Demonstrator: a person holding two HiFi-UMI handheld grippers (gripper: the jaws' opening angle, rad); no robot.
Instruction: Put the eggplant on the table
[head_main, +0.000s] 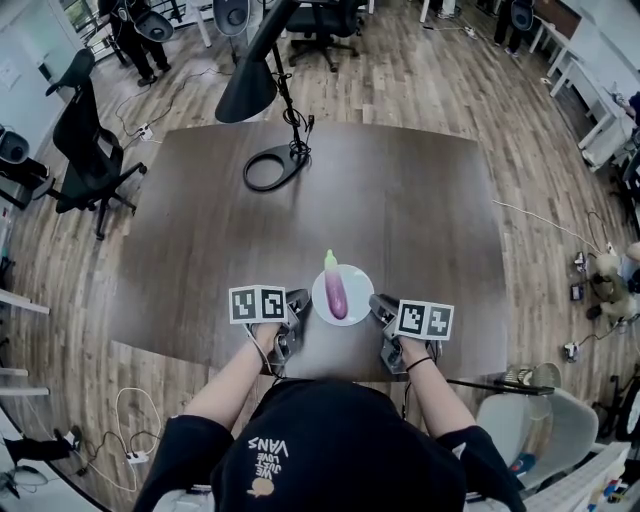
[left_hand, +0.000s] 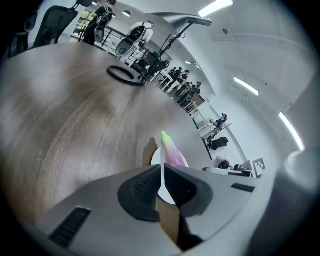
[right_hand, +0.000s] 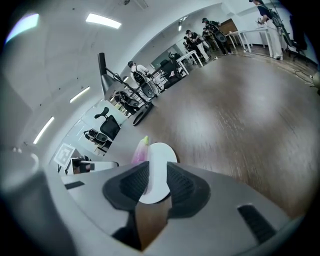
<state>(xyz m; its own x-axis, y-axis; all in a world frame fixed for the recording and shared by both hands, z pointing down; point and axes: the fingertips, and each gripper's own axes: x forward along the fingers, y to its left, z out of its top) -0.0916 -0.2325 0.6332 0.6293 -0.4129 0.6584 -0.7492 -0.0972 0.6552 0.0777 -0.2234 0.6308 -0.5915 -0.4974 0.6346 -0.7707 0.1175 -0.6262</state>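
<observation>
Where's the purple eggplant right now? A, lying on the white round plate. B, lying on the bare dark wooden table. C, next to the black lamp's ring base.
A: the purple eggplant lies on the white round plate, its green tip poking past the far rim.

"vans" in white on the person's black shirt (head_main: 330, 440); smaller print beside it cannot be read.

Purple eggplant (head_main: 336, 293), white plate (head_main: 357, 277), brown table (head_main: 400, 200)
</observation>
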